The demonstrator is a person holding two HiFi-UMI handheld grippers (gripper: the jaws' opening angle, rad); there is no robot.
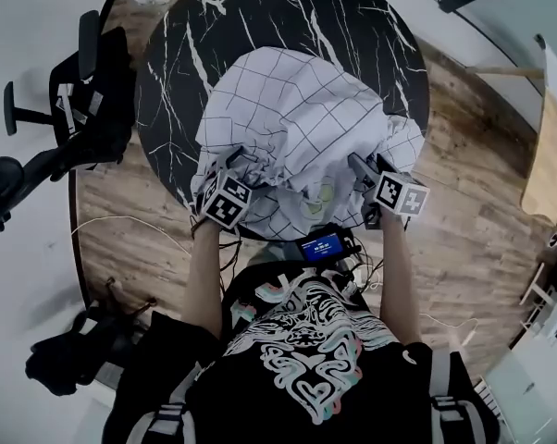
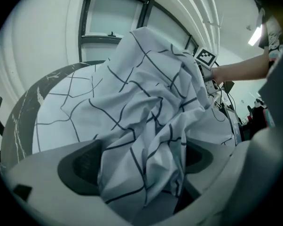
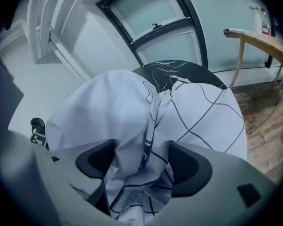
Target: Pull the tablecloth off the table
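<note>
The round black bench with white marble-like veining (image 1: 260, 7) stands on a brown wood-plank floor (image 1: 464, 165). A white fabric tablecloth with a thin dark grid (image 1: 288, 109) lies on it in a crumpled, raised heap, bunched at the near edge. The far part of the top shows its dark veined surface.
</note>
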